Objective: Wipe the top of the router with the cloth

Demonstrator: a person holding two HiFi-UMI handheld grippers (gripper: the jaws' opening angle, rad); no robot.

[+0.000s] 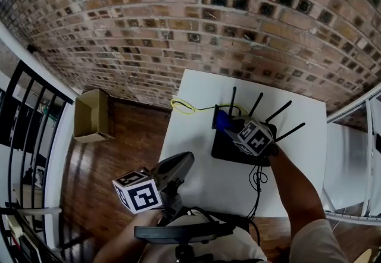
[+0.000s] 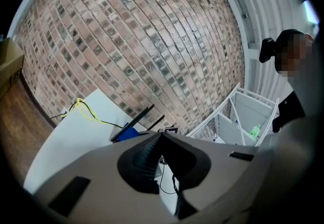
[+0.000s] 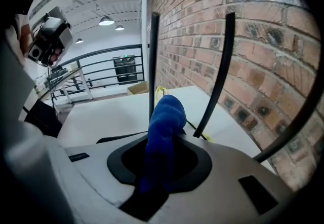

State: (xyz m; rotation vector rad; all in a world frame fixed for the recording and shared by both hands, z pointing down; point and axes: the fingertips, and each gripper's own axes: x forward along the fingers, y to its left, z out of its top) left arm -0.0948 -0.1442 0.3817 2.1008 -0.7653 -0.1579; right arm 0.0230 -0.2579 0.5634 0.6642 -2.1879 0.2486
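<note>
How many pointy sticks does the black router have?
4 antennas: far left, upright; the next one; two slanting right. The right gripper and its cloth may hide more.

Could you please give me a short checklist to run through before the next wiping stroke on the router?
1. Cloth gripped: ok. The right gripper has its jaws shut on it, and the cloth sticks out ahead.
2. Cloth touching the router top: cannot tell. The head view shows it over the router's rear left part, but contact is hidden.
3. Stroke path free: not ok. The upright antennas stand right beside the cloth.
4. Left gripper out of the way: ok. It is shut, empty and held at the table's near edge, apart from the router.
5. Router braced: not ok. Nothing holds it down.
</note>
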